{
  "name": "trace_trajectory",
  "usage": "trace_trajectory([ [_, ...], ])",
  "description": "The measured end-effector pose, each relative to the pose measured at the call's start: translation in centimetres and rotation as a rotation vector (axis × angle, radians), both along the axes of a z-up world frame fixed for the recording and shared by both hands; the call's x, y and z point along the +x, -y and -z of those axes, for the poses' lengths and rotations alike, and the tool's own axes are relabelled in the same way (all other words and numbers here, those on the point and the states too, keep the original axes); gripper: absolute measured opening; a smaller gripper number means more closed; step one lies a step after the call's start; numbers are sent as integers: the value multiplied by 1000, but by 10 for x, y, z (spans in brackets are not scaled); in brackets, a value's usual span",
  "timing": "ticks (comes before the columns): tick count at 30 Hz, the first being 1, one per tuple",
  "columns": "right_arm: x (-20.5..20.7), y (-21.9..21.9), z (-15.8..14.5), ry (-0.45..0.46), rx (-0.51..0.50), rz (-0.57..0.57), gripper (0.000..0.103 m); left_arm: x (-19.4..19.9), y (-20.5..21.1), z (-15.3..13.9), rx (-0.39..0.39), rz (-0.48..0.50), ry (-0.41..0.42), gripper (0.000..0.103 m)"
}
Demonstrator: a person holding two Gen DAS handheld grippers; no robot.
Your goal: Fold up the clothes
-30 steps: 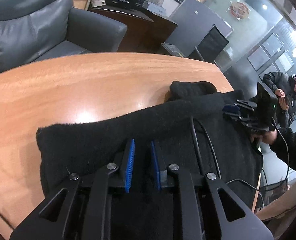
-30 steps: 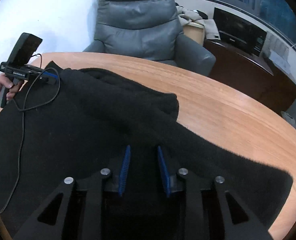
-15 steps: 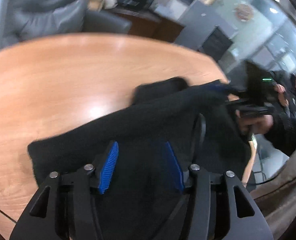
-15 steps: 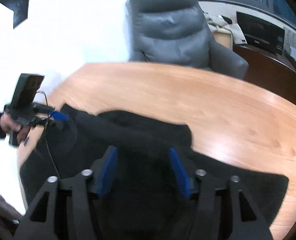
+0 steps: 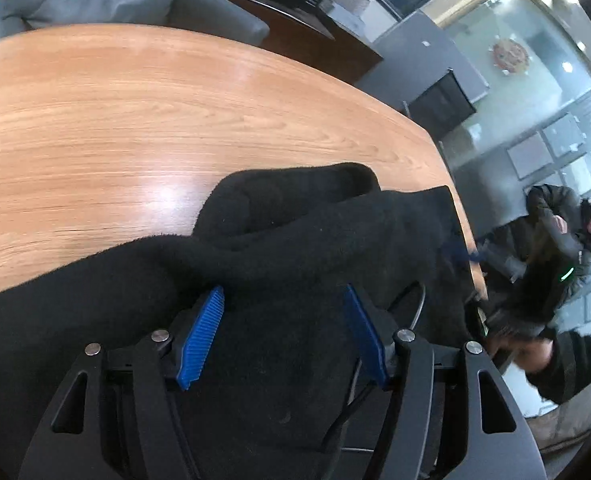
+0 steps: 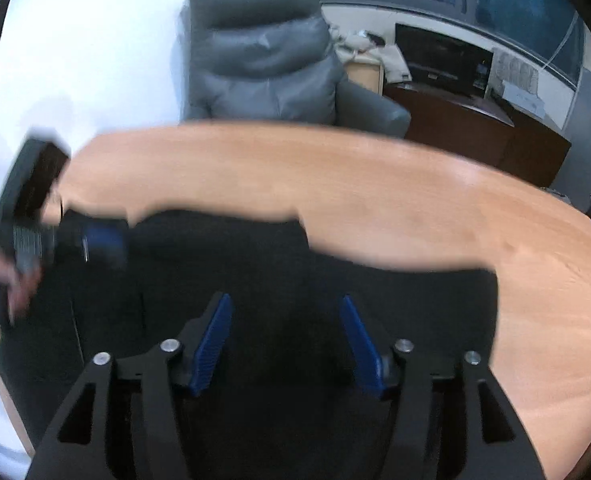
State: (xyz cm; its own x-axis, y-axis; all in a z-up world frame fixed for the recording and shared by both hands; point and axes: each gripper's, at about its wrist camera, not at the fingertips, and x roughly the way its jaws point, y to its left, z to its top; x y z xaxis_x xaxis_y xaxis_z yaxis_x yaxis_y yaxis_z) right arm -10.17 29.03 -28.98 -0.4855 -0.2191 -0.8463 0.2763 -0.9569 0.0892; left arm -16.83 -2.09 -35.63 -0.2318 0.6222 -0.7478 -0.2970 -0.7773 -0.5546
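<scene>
A black fleece garment [image 5: 287, 248] lies bunched on the round wooden table [image 5: 135, 120]. My left gripper [image 5: 283, 304] hangs just above it, open and empty, blue pads wide apart. In the right wrist view the garment [image 6: 279, 280] is a blurred dark mass, and my right gripper [image 6: 283, 312] is open and empty over it. The left gripper [image 6: 55, 240] shows blurred at the left there; the right gripper [image 5: 515, 320] shows blurred at the table's right edge in the left wrist view.
A grey leather armchair [image 6: 263, 64] stands behind the table. A dark cabinet with a screen [image 6: 455, 92] is at the back right. A seated person in a dark jacket [image 5: 567, 232] is beyond the table's right edge. A thin cable [image 5: 415, 312] lies over the garment.
Both grippers have opened from nearly shut to wide apart. Both have shifted over the garment, with motion blur in the right view. The garment now lies more bunched.
</scene>
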Motion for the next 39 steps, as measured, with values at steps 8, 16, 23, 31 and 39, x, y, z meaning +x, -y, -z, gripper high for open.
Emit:
trace_trajectory([
  [8, 47, -41, -3, -1, 65, 114, 68, 5, -50, -4, -44, 10, -65, 73],
  [16, 52, -71, 5, 20, 20, 218, 59, 10, -62, -18, -25, -38, -58, 73],
  [23, 66, -79, 11, 43, 106, 162, 64, 80, -53, -98, -76, -64, -156, 73],
  [31, 83, -87, -45, -25, 100, 202, 72, 196, -4, -173, -266, -354, -194, 95],
  [39, 117, -48, -29, 158, 68, 139, 85, 230, 24, -134, -463, -518, -62, 97],
])
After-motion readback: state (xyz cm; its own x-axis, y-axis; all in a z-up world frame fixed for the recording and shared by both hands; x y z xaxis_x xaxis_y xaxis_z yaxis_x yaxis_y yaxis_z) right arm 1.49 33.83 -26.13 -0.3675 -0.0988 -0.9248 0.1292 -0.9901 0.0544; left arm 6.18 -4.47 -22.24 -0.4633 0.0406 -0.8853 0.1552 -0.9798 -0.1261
